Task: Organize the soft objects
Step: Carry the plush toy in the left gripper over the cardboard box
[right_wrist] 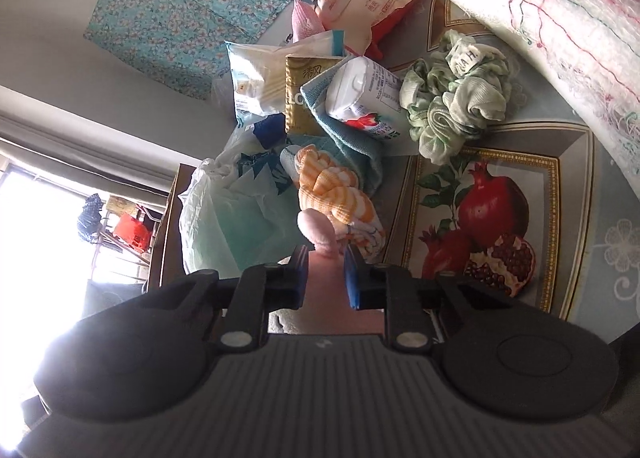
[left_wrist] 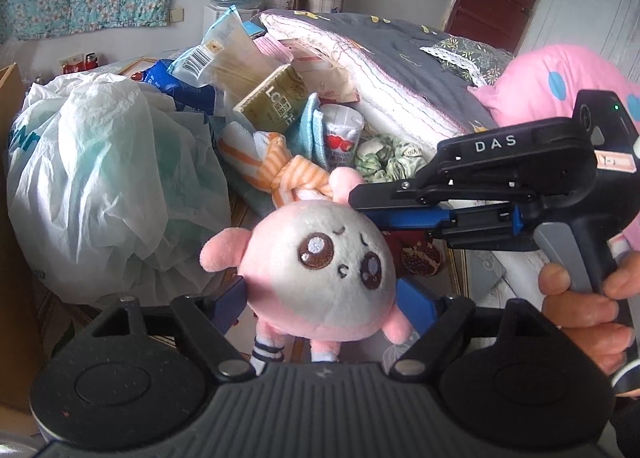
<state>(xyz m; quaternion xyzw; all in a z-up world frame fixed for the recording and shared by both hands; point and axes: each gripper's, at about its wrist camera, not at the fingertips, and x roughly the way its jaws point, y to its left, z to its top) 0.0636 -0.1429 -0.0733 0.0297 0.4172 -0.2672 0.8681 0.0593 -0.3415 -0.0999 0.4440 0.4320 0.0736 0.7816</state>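
Between both grippers, a pink plush toy point(left_wrist: 320, 270) is shared.
Light and squashy: left gripper point(left_wrist: 324, 298) is spread wide around its body, right gripper point(right_wrist: 326, 274) pinched on its ear point(right_wrist: 318, 234).

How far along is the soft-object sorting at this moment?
Early. Nothing visibly sorted yet. In hand: the pink plush toy sits between the left gripper fingers, while the right gripper is shut on its ear. Still heaped together: the orange striped towel, green cloth and blue cloth, mixed with packets.
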